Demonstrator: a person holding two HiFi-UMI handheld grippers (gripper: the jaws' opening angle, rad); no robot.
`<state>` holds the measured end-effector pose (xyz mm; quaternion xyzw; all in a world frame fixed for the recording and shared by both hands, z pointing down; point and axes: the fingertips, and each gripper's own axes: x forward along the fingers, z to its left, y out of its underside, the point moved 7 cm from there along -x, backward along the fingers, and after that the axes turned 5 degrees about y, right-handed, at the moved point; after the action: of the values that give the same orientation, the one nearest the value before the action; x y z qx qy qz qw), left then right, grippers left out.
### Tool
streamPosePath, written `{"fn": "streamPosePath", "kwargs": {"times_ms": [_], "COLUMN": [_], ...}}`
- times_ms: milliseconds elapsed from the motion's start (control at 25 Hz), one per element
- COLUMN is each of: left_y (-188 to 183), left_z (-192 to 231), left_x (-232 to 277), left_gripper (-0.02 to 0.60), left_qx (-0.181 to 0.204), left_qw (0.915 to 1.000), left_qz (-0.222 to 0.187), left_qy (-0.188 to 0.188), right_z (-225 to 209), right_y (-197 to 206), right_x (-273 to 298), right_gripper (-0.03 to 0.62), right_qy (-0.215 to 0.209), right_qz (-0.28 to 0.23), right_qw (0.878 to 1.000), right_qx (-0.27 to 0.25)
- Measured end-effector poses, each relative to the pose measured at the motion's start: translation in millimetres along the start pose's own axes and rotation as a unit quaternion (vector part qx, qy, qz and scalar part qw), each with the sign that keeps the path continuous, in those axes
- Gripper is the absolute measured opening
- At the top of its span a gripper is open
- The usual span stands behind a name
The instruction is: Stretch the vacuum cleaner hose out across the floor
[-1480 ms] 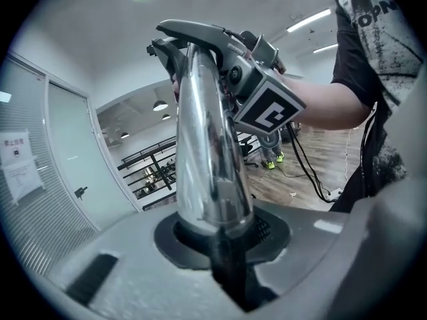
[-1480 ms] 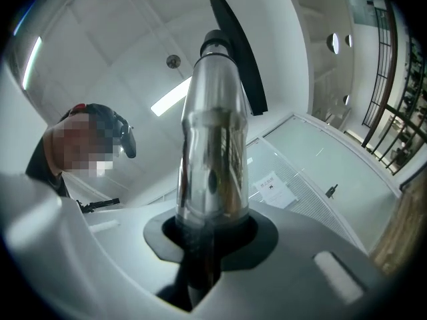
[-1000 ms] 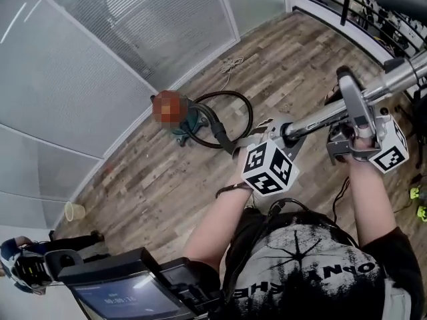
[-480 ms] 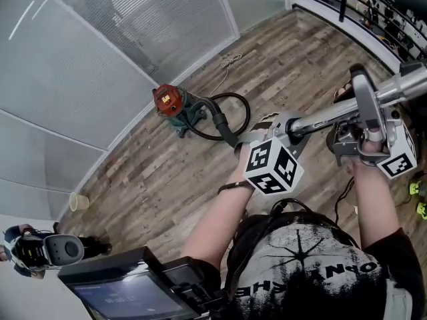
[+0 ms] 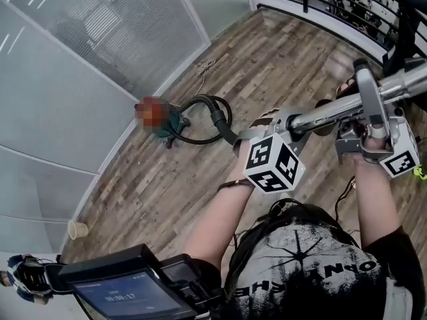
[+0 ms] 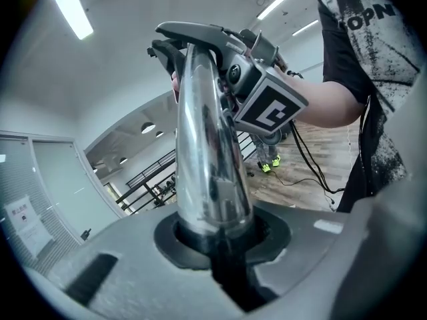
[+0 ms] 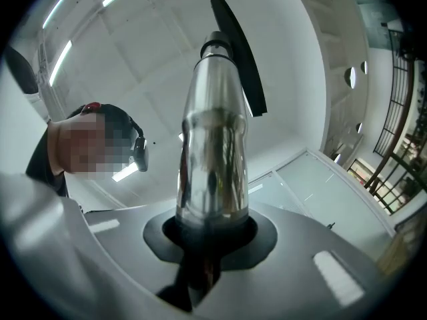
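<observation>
A chrome vacuum wand [image 5: 333, 109] runs across the head view from centre to the right edge. My left gripper [image 5: 283, 127] is shut on its lower end, where the black hose [image 5: 223, 122] joins. My right gripper [image 5: 363, 122] is shut on the wand further up, by a grey handle. The hose curls in a loop on the floor back to the small green and red vacuum cleaner [image 5: 163, 122]. In the left gripper view the wand [image 6: 207, 159] rises from between the jaws of the left gripper [image 6: 213, 239], with the right gripper's cube [image 6: 267, 109] beyond. The right gripper [image 7: 207, 239] clamps the wand [image 7: 212, 159] likewise.
A glass partition [image 5: 100, 59] runs along the left behind the vacuum. A paper cup [image 5: 77, 229] stands by its base and a loose cord [image 5: 207, 65] lies near it. A black railing [image 5: 333, 2] lines the far right. A screen device [image 5: 127, 292] hangs below me. Cables [image 6: 300, 179] trail on the floor.
Both grippers have kept their grip on the wand. The vacuum and hose loop now sit further left and look smaller in the head view, and the wand has shifted slightly up and right.
</observation>
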<state>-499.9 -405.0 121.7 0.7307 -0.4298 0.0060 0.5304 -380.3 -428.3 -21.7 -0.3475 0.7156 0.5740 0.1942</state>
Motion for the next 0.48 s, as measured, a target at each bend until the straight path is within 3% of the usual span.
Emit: {"fn": "streamPosePath", "kwargs": {"times_ms": [280,480], "left_y": [-19,-28], "left_z": [-79,-106], "left_x": [-20,-27], "left_gripper": [0.08,0.081], "left_qx": [0.038,0.052], "left_qw": [0.9978,0.9956], "left_qz": [-0.031,-0.04], "left_qy": [0.044,0.067], "right_z": [84,112], "right_y": [-10,-15], "right_x": [-58,-77], "right_gripper": [0.069,0.069], "right_qy": [0.041,0.066], "right_qz": [-0.02,-0.028], "right_qw": [0.998,0.995], "right_qx": [-0.053,-0.07]}}
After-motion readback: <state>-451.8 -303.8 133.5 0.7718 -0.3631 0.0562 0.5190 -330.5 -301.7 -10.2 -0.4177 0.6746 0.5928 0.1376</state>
